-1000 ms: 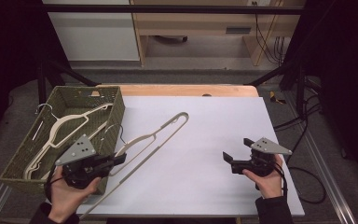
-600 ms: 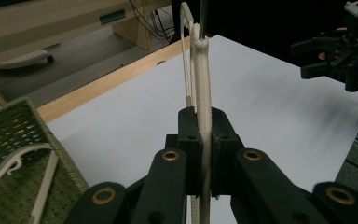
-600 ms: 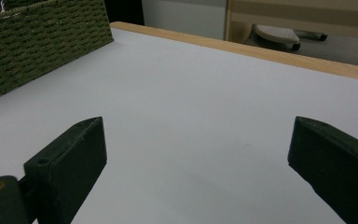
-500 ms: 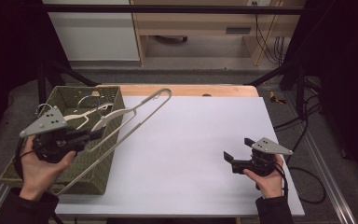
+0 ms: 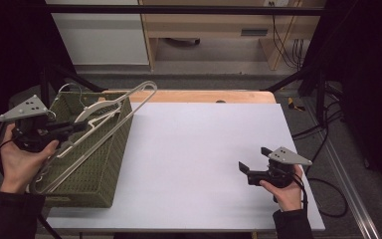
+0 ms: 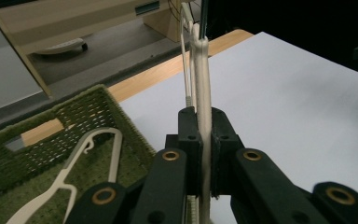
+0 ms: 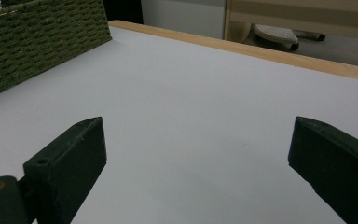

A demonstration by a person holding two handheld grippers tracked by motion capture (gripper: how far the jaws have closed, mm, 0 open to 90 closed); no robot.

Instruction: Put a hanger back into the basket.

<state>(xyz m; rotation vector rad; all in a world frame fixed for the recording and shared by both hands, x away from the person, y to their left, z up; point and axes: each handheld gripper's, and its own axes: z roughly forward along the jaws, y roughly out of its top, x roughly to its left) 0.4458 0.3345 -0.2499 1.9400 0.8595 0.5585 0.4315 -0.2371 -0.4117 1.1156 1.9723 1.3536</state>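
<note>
Left gripper view has my left gripper [image 6: 204, 154] clamped on the pale hanger [image 6: 202, 84], its flat bar pinched edge-on between the 2 black pads and running straight away from me. Seen from the high view, the hanger [image 5: 110, 115] hangs in the air over the green woven basket [image 5: 110, 164], long axis slanting from near my left hand [image 5: 17, 162] up toward the basket's far corner. The basket lies directly below the grip, so I judge the drop wants that axis turned along the basket's length. 1 more white hanger [image 6: 81, 175] already lies inside. My right gripper [image 5: 251, 172] rests well apart on the white table [image 5: 204, 149], jaws spread wide, holding nothing
</note>
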